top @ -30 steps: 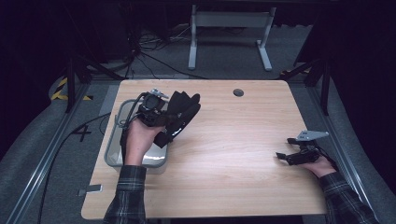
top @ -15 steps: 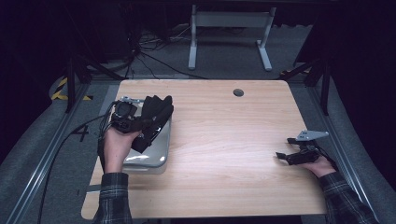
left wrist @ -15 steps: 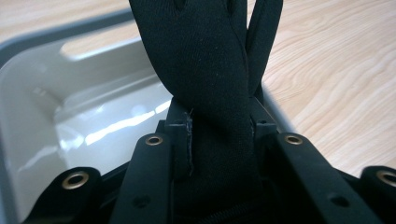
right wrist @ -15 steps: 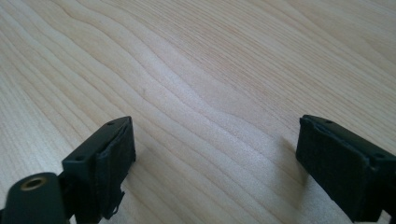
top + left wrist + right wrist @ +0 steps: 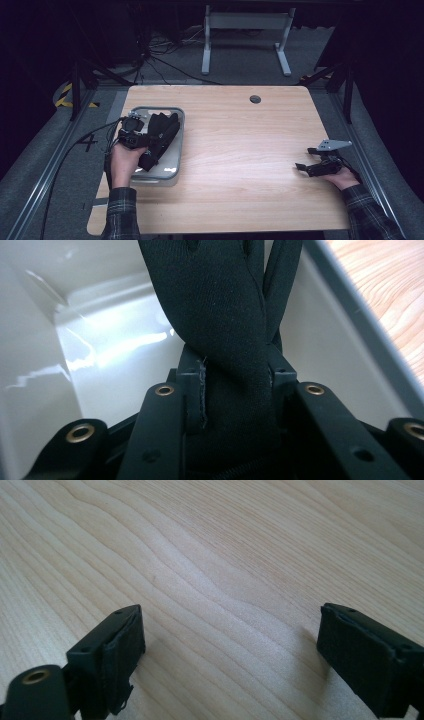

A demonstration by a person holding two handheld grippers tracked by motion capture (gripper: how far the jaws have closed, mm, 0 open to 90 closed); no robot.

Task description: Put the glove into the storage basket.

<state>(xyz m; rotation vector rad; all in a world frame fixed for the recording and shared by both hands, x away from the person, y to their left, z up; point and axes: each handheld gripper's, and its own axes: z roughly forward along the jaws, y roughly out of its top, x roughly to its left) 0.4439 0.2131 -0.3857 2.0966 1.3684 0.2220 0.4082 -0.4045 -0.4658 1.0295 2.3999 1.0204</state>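
Your left hand (image 5: 125, 159) reaches forward from a plaid sleeve (image 5: 121, 212), carrying the left gripper (image 5: 152, 137) with its jaws clamped on black fabric. Your right hand (image 5: 342, 177) rests low at the right, its right gripper (image 5: 301, 167) pointing left, jaws spread wide with nothing between them.

We see both forearms in dark plaid sleeves (image 5: 122, 215), checked in grey and black, cuffs ending at the wrists. The left gripper (image 5: 150, 137) is black, with a small camera block and a bundle of thin black cables (image 5: 80, 145) trailing off to the left. Close up, its black arms carry brass-ringed holes (image 5: 164, 389). The right gripper (image 5: 310, 167) is black too, topped by a grey three-cornered plate (image 5: 334, 144). Its fingers (image 5: 125, 640) are blocky, faced with dark matte pads frayed at the edges.
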